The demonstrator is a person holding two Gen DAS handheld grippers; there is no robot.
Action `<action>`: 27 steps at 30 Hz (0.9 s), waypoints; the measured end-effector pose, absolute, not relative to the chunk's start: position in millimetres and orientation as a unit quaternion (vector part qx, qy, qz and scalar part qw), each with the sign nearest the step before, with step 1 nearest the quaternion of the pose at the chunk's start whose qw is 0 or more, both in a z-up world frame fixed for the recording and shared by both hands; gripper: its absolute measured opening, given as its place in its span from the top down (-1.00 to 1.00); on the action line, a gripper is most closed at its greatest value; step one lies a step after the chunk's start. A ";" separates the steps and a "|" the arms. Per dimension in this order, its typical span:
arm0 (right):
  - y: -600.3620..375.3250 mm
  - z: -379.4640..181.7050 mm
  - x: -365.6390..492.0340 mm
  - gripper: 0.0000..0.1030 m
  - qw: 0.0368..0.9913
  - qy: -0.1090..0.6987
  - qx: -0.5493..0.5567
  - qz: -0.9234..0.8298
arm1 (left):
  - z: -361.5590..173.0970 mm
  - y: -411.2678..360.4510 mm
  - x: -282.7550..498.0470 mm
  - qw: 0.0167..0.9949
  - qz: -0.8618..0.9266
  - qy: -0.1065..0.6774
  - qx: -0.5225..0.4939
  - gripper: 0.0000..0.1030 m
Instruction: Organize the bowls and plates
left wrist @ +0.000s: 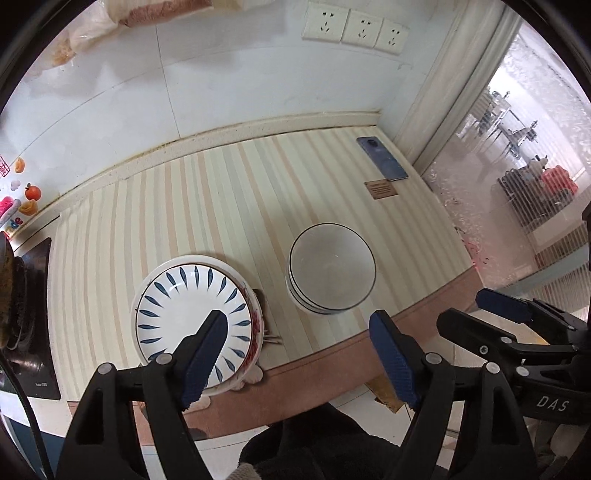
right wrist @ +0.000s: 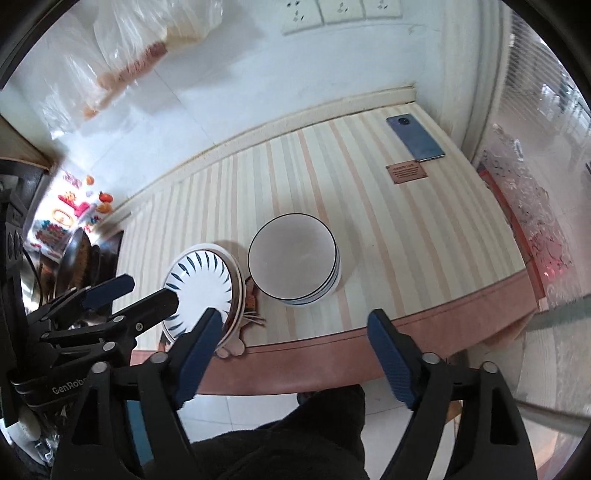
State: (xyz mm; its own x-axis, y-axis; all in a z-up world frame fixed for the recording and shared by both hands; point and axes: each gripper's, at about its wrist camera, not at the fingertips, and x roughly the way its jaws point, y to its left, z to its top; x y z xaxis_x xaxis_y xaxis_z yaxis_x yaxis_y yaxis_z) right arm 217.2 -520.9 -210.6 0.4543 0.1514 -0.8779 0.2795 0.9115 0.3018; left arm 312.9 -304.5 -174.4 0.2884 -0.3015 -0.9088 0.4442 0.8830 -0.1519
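Note:
A stack of white plates (left wrist: 192,314) (right wrist: 203,280), the top one ringed with blue leaf marks, lies on the striped mat near the counter's front edge. To its right is a stack of white bowls (left wrist: 330,273) (right wrist: 291,258) with dark rims. My left gripper (left wrist: 299,325) (right wrist: 153,291) hovers open in front of both stacks, its left finger over the plates, holding nothing. My right gripper (right wrist: 295,321) (left wrist: 460,308) is open too, empty, level with the counter edge in front of the bowls.
A blue phone (left wrist: 382,158) (right wrist: 415,140) and a small brown tag (left wrist: 380,189) lie at the mat's far right. A dark stove with a pan (left wrist: 22,306) is at the left. A frosted glass door (left wrist: 517,184) borders the right, with wall sockets (left wrist: 356,27) above.

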 end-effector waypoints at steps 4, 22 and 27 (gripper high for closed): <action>-519.0 -195.8 198.1 -0.74 0.836 0.505 0.204 -0.061 | -167.2 -300.3 303.0 0.800 -0.242 0.545 0.064 -0.53; -549.3 -222.0 214.0 -0.83 0.819 0.515 0.248 -0.044 | -186.6 -309.8 324.5 0.774 -0.288 0.564 0.019 -0.66; -566.5 -276.6 244.9 -0.85 0.786 0.543 0.295 -0.017 | -220.8 -321.5 360.3 0.748 -0.304 0.590 0.000 -0.88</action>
